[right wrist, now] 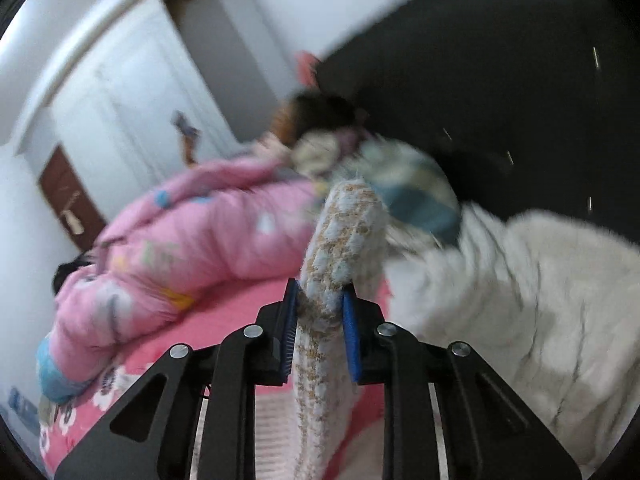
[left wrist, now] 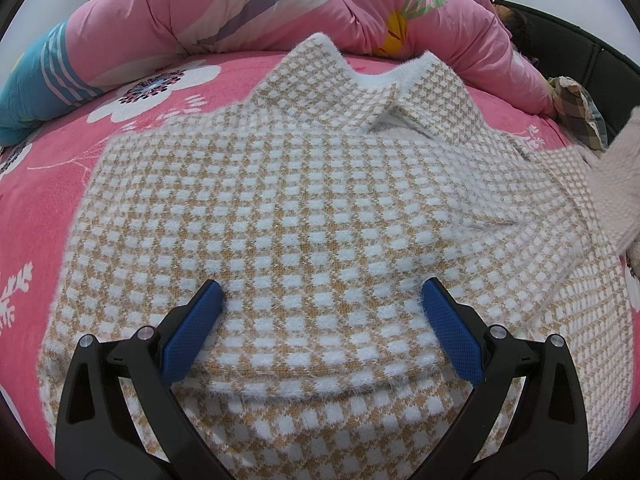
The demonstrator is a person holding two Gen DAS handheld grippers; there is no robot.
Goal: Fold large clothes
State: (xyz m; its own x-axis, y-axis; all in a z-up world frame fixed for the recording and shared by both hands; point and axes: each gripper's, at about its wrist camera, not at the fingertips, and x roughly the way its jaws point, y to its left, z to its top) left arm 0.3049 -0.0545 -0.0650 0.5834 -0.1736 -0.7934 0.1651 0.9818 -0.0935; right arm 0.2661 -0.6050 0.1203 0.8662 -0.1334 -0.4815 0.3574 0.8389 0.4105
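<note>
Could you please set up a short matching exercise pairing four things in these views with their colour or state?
Things:
1. left tongs
2. right tongs
3. checked sweater
4. quilt

States:
A. pink, bunched along the far side of the bed
B. shut on a strip of knit
C. spread flat, collar pointing away
D. open, pads resting on the fabric

Pairs: 1-D, 2-B, 3-C, 4-A

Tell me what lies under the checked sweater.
The checked sweater is spread on a pink floral bedsheet, which shows around its edges. Anything else beneath the sweater is covered and cannot be seen.
</note>
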